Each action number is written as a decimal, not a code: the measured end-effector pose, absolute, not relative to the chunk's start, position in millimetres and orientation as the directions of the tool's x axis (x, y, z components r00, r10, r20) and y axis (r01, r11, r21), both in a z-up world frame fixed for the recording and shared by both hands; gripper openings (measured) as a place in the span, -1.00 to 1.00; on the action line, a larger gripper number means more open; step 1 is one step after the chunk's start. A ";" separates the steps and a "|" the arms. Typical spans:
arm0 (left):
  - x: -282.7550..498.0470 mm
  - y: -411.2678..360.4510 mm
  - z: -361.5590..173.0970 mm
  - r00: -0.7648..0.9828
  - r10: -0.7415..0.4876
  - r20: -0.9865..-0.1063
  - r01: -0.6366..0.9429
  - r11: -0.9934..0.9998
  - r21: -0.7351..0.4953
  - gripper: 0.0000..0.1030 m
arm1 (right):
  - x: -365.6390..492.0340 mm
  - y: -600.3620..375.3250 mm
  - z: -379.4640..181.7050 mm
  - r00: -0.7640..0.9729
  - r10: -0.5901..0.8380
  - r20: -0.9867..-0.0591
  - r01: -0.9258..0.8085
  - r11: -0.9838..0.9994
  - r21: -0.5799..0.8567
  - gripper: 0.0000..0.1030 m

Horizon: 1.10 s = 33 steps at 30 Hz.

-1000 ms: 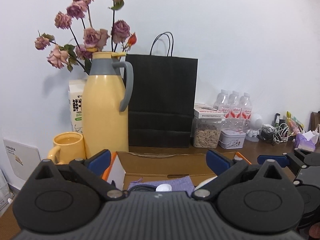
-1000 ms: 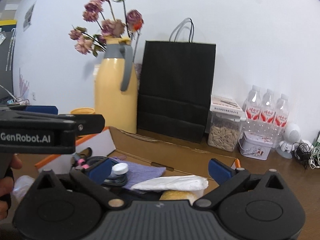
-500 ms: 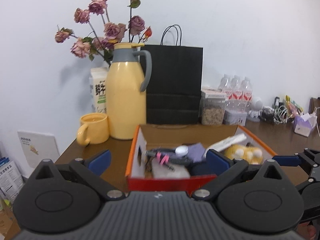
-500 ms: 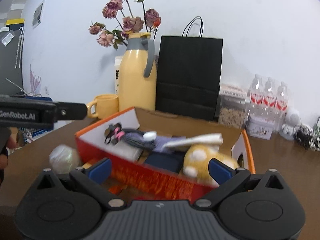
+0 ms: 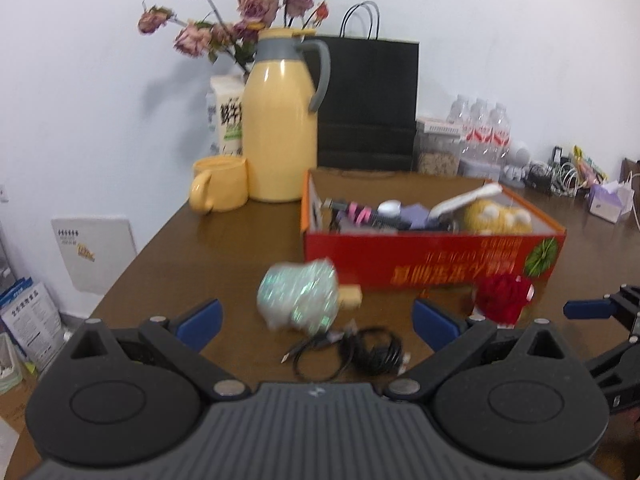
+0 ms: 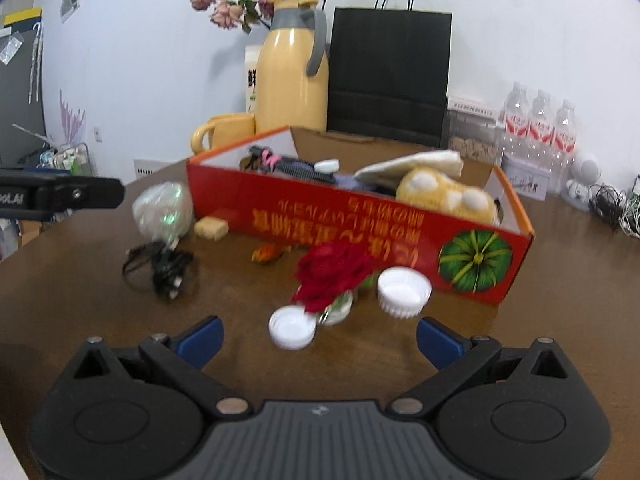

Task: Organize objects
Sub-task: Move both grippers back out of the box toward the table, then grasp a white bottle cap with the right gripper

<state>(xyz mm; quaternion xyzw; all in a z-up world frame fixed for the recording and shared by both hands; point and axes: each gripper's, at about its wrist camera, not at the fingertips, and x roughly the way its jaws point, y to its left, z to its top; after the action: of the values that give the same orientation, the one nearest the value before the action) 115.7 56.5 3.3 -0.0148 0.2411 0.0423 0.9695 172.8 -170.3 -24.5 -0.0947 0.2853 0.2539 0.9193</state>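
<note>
Claws [image 5: 316, 322] [image 6: 320, 336] (both wide open, empty) have backed off the red box [image 5: 432, 256].

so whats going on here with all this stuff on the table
A person holds a gripper in each hand, and both the left gripper and right gripper hover open and empty in front of the red box. The box already holds a yellow plush toy and other bits. The glittery ball, black cable, red rose and two white caps lie outside it on the table.
</note>
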 end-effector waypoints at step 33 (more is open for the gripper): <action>124.8 80.2 -26.4 0.827 0.079 -0.556 -0.102 0.995 -0.010 1.00 | 167.8 -160.7 -31.6 0.715 0.431 -0.550 -0.518 0.855 -0.004 -0.47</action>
<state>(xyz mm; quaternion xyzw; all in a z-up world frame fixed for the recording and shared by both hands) 124.8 80.2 -26.4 -0.0197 0.2899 0.0472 0.9557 167.8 -160.7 -31.6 -0.0790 0.2760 0.2571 0.9228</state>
